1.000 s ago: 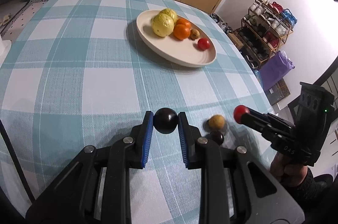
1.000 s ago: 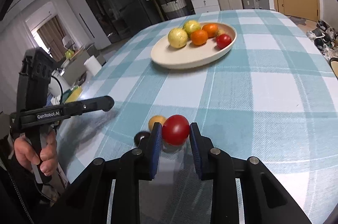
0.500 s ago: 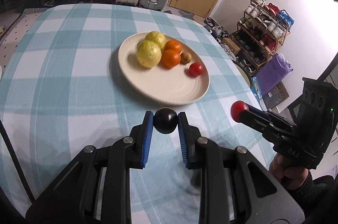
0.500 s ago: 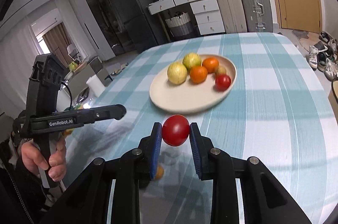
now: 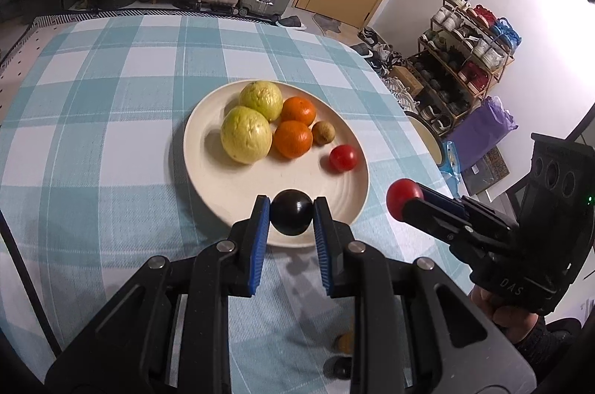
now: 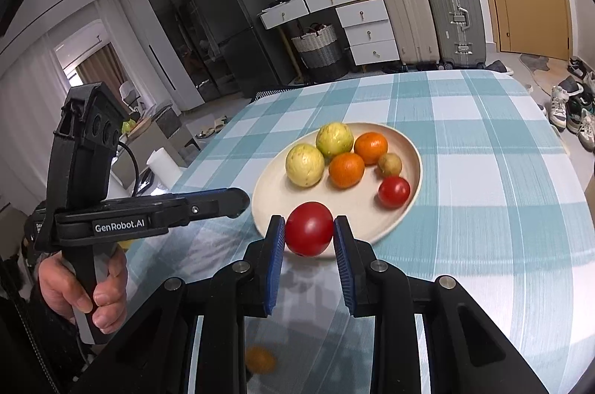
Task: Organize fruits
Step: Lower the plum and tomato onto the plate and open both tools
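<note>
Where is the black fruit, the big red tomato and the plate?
black fruit (image 5: pixel 290 217), left wrist view, its front face.
big red tomato (image 6: pixel 309 228), right wrist view, its middle.
plate (image 5: pixel 208 178), left wrist view, bare inside.

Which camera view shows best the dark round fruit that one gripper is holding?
The left wrist view. There the dark fruit sits in full view between the blue fingers of the left gripper. In the right wrist view the left gripper is seen from the side, and the fruit hardly shows.
</note>
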`<state>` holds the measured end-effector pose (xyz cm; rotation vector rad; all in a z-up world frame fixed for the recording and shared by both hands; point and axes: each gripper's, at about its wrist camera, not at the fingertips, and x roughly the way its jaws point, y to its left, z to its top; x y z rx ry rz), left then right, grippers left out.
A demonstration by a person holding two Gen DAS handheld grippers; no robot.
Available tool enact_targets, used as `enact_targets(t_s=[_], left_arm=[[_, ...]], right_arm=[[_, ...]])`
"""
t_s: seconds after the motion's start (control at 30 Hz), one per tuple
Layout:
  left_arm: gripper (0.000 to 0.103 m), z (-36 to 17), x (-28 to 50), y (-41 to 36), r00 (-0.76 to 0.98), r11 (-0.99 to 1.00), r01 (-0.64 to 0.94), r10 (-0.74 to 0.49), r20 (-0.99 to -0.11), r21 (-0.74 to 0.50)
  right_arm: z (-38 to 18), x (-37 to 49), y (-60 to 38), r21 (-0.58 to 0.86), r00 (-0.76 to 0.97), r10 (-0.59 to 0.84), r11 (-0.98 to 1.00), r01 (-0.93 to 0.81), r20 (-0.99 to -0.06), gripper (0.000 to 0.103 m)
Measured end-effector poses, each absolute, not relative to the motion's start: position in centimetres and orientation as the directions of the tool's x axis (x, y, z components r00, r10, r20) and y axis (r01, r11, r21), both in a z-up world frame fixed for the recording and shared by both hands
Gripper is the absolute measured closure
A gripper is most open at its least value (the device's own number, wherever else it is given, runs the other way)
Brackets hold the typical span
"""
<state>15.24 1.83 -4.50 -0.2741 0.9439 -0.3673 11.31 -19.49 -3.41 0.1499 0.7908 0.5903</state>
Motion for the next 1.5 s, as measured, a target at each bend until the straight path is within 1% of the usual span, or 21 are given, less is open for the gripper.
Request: enact_targets(t_s=[0.4,1.07,1.33,1.43,1.5], left_arm=[[0.082,-5.6,18.8,1.1,0.505,0.901,0.176,-0.428,-0.750,-0.396],[0.082,-8.4,22.6,-1.7,0.447,0.886,0.201,-0.463,-0.765,-0.418],[0.082,-9.3,23.5,-2.2,0.436,0.883,0.204,-0.469,-0.768,-0.423],[0.082,-9.4,23.6,-2.2,0.434,0.876,0.202,-0.481,-0.762,-0.438],[0.082,-9.3,23.5,-2.2,0.434,0.870,0.207,-0.492,-0.755,-0.447]], right_arm=[[-3.7,15.1,-19.3,0.359,0.546,0.554,0.830,-0.427,-0.628,0.076],[-6.3,18.7,-19.0,0.361,0.512,0.535,0.840,-0.405,-0.672,0.076],[-7.2,20.0,-19.2,0.371,0.512,0.516,0.854,-0.365,-0.687,0.076],[-7.3,20.2,-19.0,0.365,0.509,0.514,0.855,-0.368,-0.690,0.074],[-7.3,20.1,-19.0,0.367,0.510,0.517,0.853,-0.371,-0.687,0.063]])
